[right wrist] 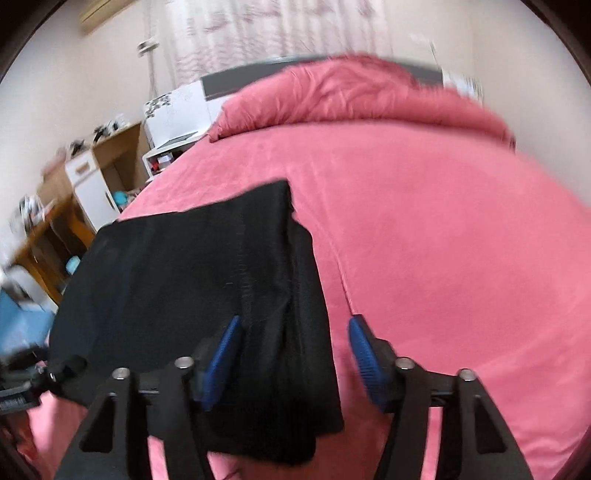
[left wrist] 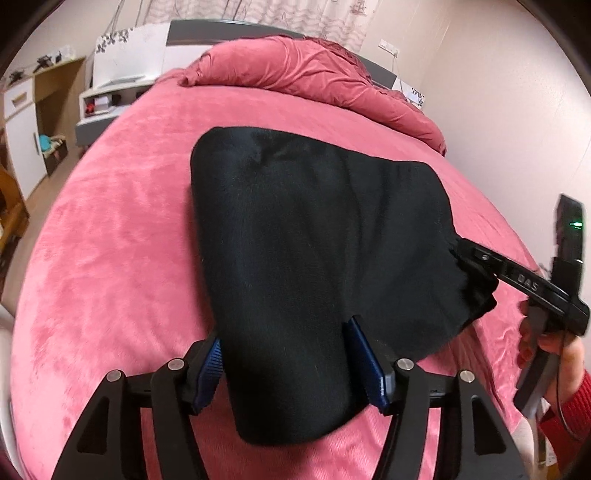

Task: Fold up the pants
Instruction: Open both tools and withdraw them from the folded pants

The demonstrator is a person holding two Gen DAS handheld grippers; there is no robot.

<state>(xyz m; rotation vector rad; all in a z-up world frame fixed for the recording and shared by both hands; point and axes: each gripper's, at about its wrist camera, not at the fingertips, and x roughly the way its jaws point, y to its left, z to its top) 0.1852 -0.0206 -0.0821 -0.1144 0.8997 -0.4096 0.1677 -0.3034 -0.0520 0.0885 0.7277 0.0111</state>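
Pink bedspread point(left wrist: 110, 240) under everything, left gripper point(left wrist: 291, 363) fingers spread, black pants point(left wrist: 314, 229) fabric bunched between the blue pads point(left wrist: 208, 373), not pinched; right gripper point(right wrist: 293, 360) spread too, straddling pants' right edge; pants lie folded on bed's near half, red duvet point(left wrist: 295, 70) heaped near headboard point(left wrist: 192, 29)

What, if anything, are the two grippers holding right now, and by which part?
Right gripper: nothing; its jaws stand open around the near edge of the black pants. Left gripper: cannot be told; the folded end fills its gap.
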